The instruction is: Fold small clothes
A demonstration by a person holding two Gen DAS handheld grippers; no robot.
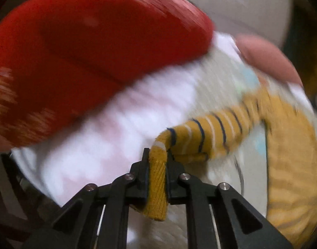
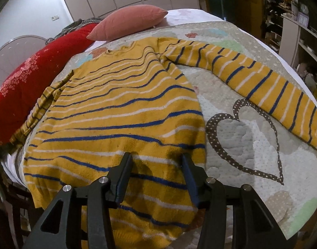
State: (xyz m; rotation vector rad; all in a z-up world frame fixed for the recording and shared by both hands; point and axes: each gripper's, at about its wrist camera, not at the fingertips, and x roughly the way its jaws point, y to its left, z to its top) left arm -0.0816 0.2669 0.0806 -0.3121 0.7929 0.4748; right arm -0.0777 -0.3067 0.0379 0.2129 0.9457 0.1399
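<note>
A yellow sweater (image 2: 121,108) with blue and white stripes lies spread flat on a quilted mat (image 2: 252,145) on a bed. One sleeve (image 2: 252,78) stretches out to the right; the other sleeve (image 2: 40,108) is bunched along the left edge. My right gripper (image 2: 156,157) hovers over the sweater's lower part, jaws open with nothing clamped between them. In the blurred left wrist view, my left gripper (image 1: 157,153) is shut on the plain yellow cuff (image 1: 157,186) of a striped sleeve (image 1: 210,132), which trails off to the right.
A red patterned blanket (image 2: 23,78) lies along the bed's left side, with a pink pillow (image 2: 129,20) at the head. The mat carries a dotted heart outline (image 2: 220,120). Cluttered shelves (image 2: 299,37) stand at the right, and a round white object (image 2: 17,49) at the left.
</note>
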